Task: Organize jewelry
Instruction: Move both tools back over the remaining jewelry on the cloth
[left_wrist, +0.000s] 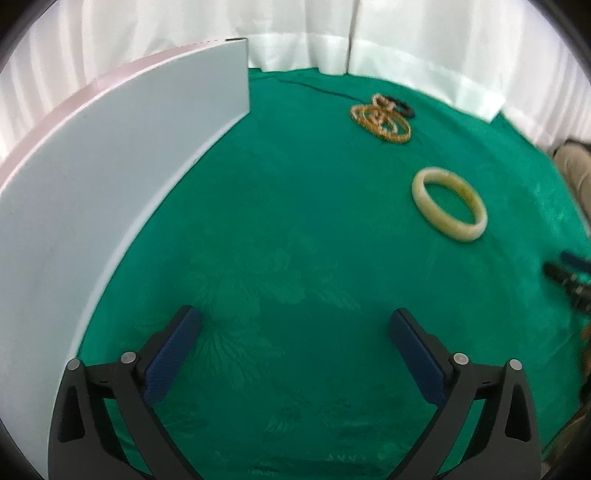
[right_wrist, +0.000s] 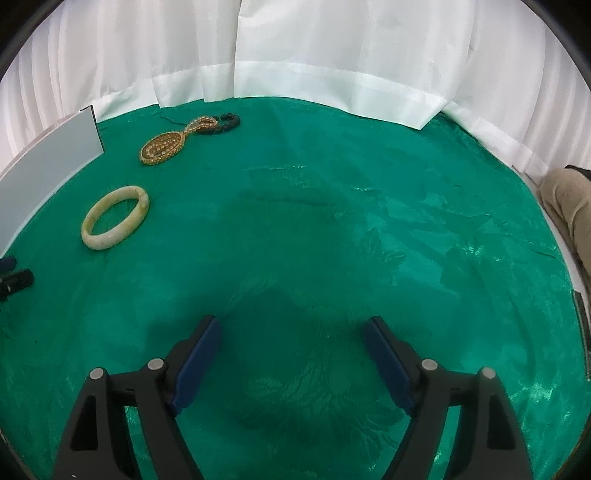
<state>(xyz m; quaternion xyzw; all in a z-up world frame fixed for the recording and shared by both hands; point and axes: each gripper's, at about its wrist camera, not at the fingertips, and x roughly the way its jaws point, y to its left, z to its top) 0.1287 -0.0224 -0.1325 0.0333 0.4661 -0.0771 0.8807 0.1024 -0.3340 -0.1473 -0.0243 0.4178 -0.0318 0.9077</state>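
Both my left gripper (left_wrist: 295, 321) and right gripper (right_wrist: 291, 330) have jaws spread wide, nothing in them, over a green-clothed worktop (right_wrist: 332, 240) with white curtains (right_wrist: 332, 48) behind. Pale bangle (left_wrist: 448, 203) ahead-right of my left jaws, gold bracelets (left_wrist: 382, 120) beyond it, white box (left_wrist: 110, 192) left.

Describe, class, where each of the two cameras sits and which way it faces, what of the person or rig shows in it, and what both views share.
Left wrist: sits on the left gripper, looking forward over the green tablecloth with the white box at its left; its own open fingers show, and the right gripper's tip at the right edge.
Right wrist: sits on the right gripper, facing the white curtain; its own open fingers and a beige trouser leg show.
Shared: the jade bangle, gold bracelets, dark bead bracelet, box, cloth.
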